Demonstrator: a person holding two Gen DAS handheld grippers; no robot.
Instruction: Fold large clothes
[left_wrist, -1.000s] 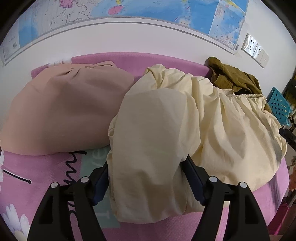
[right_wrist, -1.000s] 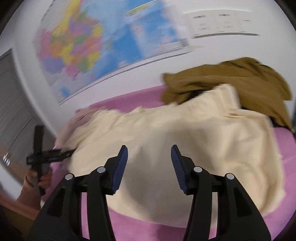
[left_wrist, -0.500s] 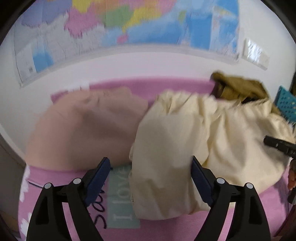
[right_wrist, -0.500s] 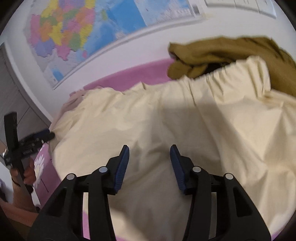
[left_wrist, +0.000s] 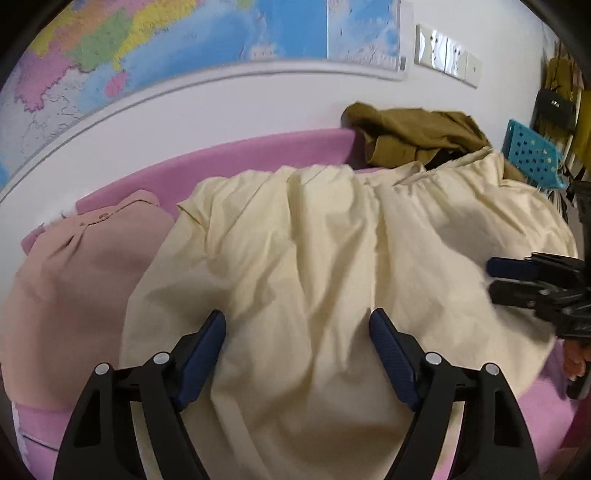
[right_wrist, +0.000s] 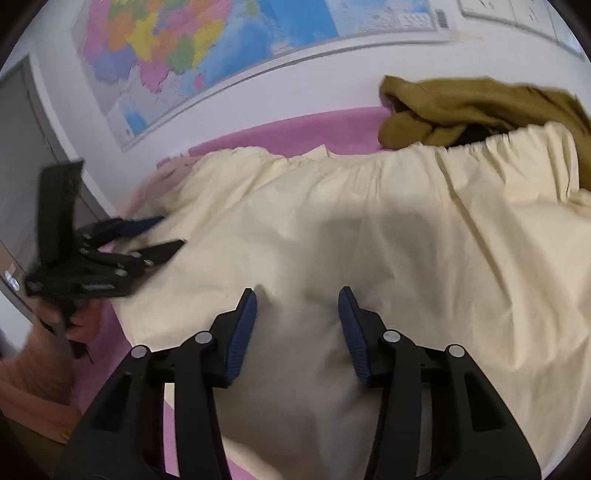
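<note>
- The left gripper hovers over the near part of the cream garment, its jaws wide after closing a little; cloth lies below, nothing pinched.
- The right gripper hangs over the same cloth, half open, gripping nothing, likely seeking an edge.
- The garment sprawls rumpled across the pink bed, unfolded.
- A peach garment touches its left side; an olive garment crowds the far corner, limiting spreading room.
- Beyond hang a wall map and a blue basket.
</note>
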